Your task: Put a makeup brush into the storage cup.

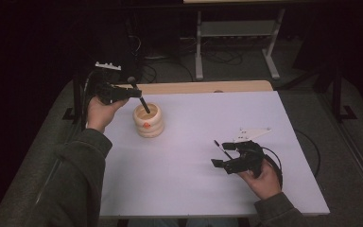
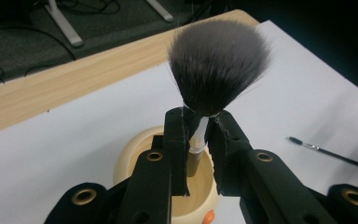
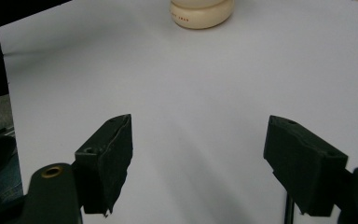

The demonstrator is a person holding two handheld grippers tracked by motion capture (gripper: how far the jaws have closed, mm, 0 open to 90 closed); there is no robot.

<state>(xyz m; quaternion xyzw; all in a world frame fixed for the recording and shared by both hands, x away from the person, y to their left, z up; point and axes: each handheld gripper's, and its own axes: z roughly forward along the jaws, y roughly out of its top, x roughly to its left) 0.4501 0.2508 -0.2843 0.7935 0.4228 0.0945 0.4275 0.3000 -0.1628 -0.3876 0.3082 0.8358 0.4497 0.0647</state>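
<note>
A fluffy makeup brush [image 2: 219,65] with grey-black bristles stands upright, and my left gripper [image 2: 198,126] is shut on its neck just below the bristles. Its dark handle [image 1: 144,105] slants down into a cream ribbed cup [image 1: 148,122], which sits under the jaws [image 2: 135,154]. In the high view my left gripper [image 1: 134,92] hovers over the cup's far left rim. My right gripper [image 1: 221,156] rests low over the table's near right part, jaws open with nothing between them [image 3: 198,140]. A thin black brush [image 1: 222,149] lies on the table beside it.
The white table top [image 1: 189,179] has a wooden strip [image 1: 203,87] along its far edge. The cup [image 3: 201,14] is far ahead of the right jaws. The thin brush [image 2: 331,154] lies off to the cup's right. A metal stand [image 1: 236,42] is on the floor beyond.
</note>
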